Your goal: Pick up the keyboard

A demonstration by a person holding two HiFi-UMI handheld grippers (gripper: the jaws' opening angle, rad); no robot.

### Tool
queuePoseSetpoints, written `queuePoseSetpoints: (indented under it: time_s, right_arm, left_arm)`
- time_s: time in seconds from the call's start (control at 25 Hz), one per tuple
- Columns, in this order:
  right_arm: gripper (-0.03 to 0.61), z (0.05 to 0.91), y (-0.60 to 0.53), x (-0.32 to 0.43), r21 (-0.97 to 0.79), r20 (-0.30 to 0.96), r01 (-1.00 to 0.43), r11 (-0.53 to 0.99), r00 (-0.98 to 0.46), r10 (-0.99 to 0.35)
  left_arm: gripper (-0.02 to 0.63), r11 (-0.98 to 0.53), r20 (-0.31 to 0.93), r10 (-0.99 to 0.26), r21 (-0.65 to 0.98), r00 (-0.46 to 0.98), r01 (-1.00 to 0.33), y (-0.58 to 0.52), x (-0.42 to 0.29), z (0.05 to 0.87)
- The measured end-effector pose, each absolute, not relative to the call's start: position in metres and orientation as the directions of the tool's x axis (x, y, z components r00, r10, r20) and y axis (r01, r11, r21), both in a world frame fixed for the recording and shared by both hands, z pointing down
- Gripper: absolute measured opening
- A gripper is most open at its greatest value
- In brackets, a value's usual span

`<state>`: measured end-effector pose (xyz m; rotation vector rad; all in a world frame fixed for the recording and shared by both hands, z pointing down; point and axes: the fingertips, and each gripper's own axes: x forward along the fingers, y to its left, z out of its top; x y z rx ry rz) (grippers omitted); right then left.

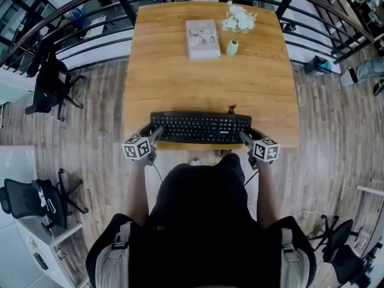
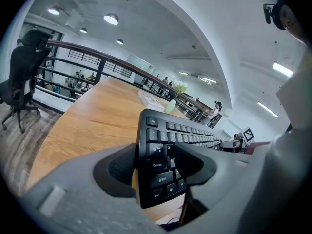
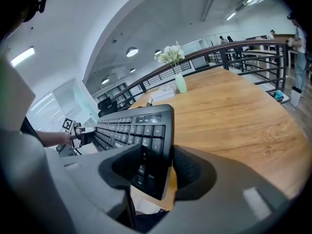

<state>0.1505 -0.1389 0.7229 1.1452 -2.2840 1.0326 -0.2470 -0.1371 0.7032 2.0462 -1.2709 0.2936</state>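
Gripping keyboard at both short ends | left tool clamped on its left end; right tool clamped on its right end | lying along near edge of tabletop | probably light, stiff, smooth plastic; best kept level, ends held evenly

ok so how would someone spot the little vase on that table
Start at the wooden table and look to its far edge, away from the black keyboard. Just right of the pale book stands the vase: small, pale green, the only upright thing there, with white flowers in it.
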Motion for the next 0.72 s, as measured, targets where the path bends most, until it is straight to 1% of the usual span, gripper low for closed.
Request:
queuePoseSetpoints:
  time_s: [0.56,0.72]
  right_arm:
    - [0.196,0.695,-0.122,0.155,-0.403,0.576,-0.822,0.403,-0.57,-0.586]
    - [0.195,0.688,-0.121,0.16,-0.391,0.571,-0.825,0.408,-0.565,-0.596]
  left_arm:
    - [0.242,-0.32,0.478,-0.713,0.43,0.513,-0.845,-0.13,-0.244,0.679]
    - [0.242,-0.341,0.47,-0.719,0.403,0.512,-0.849,-0.129,-0.238,0.667]
